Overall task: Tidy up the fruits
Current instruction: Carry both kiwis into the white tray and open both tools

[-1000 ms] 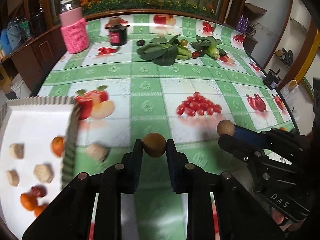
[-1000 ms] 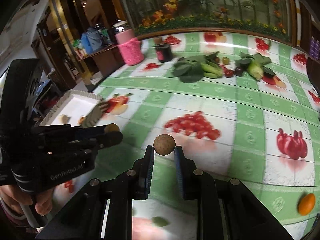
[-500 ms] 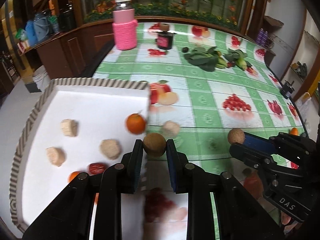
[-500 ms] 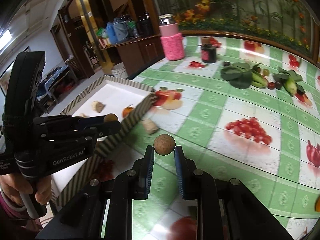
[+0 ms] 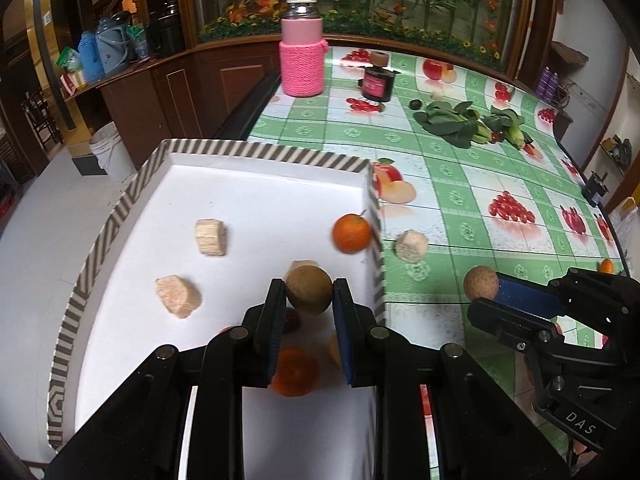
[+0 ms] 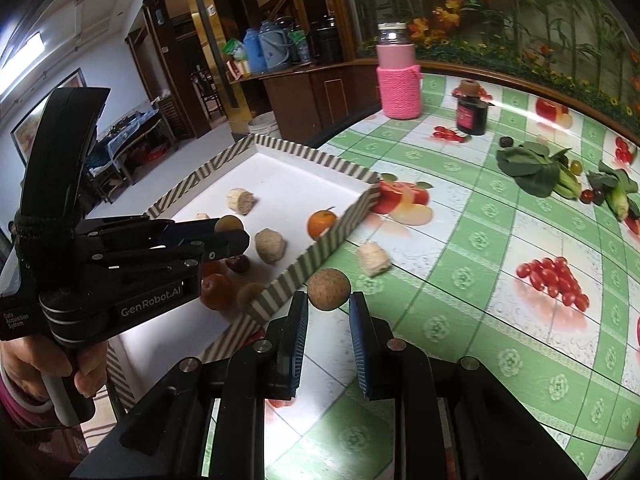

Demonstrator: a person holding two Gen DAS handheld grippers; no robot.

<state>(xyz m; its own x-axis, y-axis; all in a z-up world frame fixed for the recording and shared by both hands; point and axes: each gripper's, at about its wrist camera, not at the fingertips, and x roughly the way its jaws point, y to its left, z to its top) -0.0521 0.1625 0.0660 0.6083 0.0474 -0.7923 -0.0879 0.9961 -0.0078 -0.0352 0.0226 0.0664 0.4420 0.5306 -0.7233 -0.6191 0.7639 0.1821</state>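
My left gripper (image 5: 309, 298) is shut on a brown round fruit (image 5: 309, 289) and holds it over the white tray (image 5: 256, 196) with striped walls. The tray holds an orange (image 5: 351, 234), several beige chunks (image 5: 210, 237), a dark red fruit and more oranges. My right gripper (image 6: 329, 307) is shut on a second brown round fruit (image 6: 329, 290), above the table just right of the tray's wall (image 6: 320, 248). It also shows in the left wrist view (image 5: 482, 298). A beige chunk (image 6: 373, 259) lies on the table beside the tray.
A pink knit-covered jar (image 5: 302, 60) and a dark jar (image 5: 377, 82) stand at the far side. Leafy greens (image 5: 452, 122) with small fruits lie at the back right. A small orange (image 5: 606, 266) sits by the table's right edge. The tray overhangs the table's left edge.
Both grippers have swung left with their brown fruits. My left gripper has moved from the tray's right wall to over its inside. The right gripper now sits next to that wall.
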